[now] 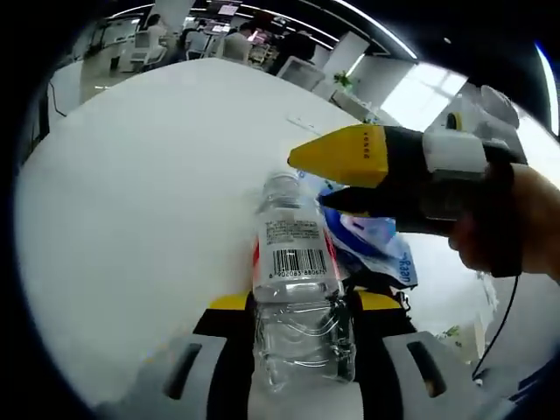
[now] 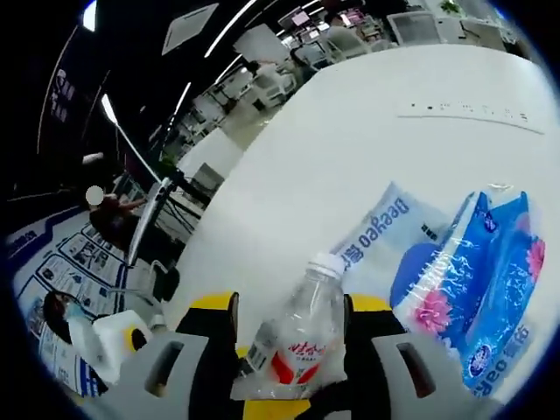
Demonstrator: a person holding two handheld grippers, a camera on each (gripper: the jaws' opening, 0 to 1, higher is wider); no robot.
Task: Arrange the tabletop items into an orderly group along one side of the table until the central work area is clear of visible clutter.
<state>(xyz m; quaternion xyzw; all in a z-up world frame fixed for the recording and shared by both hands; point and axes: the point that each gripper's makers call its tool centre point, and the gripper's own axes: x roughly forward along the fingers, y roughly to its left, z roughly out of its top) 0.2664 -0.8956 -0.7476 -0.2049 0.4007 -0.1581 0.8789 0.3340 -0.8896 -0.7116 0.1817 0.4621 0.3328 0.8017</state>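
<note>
Both the left gripper (image 1: 297,328) and right gripper (image 2: 289,337) have jaws pinching the clear water bottle (image 1: 297,289), held above the white surface (image 1: 157,175) beside the blue tissue pack (image 2: 477,280). Release one gripper before carrying it edgeward.

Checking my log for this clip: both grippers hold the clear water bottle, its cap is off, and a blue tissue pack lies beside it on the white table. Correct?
Not quite: the cap is on. The right gripper view shows a white cap on the water bottle. The rest stands: the bottle sits between the jaws in both views, with the blue tissue pack beside it on the white table.
</note>
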